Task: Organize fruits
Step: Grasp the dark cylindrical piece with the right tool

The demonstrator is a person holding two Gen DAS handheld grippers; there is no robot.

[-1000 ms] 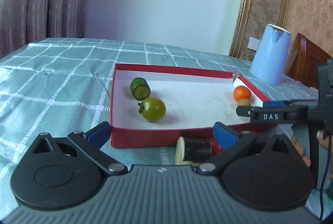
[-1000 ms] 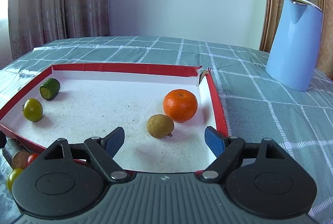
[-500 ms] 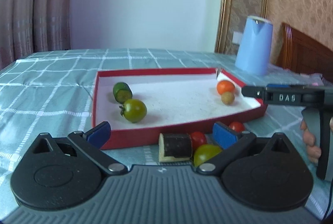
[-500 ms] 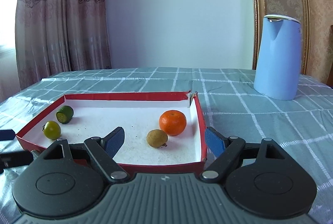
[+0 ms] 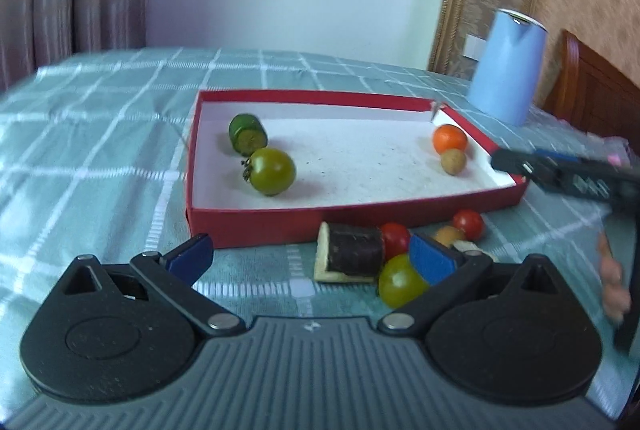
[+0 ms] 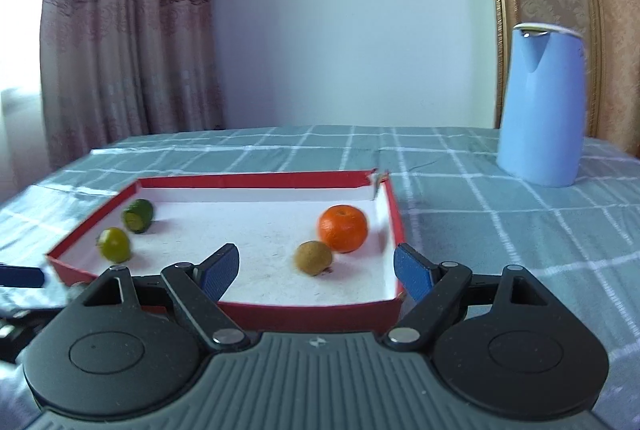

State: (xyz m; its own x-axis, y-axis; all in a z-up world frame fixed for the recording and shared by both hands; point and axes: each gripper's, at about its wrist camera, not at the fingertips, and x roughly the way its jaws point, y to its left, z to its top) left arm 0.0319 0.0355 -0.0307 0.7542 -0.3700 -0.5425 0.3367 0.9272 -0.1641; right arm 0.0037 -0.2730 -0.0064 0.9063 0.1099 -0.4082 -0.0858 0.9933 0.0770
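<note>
L gripper (image 5: 310, 256) hangs low over the checked tablecloth (image 5: 100, 134), fingers spread wide w/ nothing between them; its blue R pad overlaps a yellow-green tomato (image 5: 398, 284) in the view, contact can't be judged. Just beside that fruit, outside the red box (image 5: 280, 226) and near its front wall: a dark eggplant chunk (image 5: 352, 254), two red cherry tomatoes (image 5: 394, 235) (image 5: 468, 224), plus a small tan item, prob. a longan, half hidden. Inside the box: cucumber piece (image 5: 248, 134) and big green tomato (image 5: 273, 171) at the L end, nearly touching; orange (image 5: 450, 138) and a brown kiwi-like fruit (image 5: 453, 161) at the R end, touching. R gripper (image 6: 316, 268) sits at the box's near R corner, fingers wide apart, holding nothing. Seen from the L cam, its side label is too blurred to read. Blue kettle (image 6: 540, 106) stands well apart, beyond the box.
</note>
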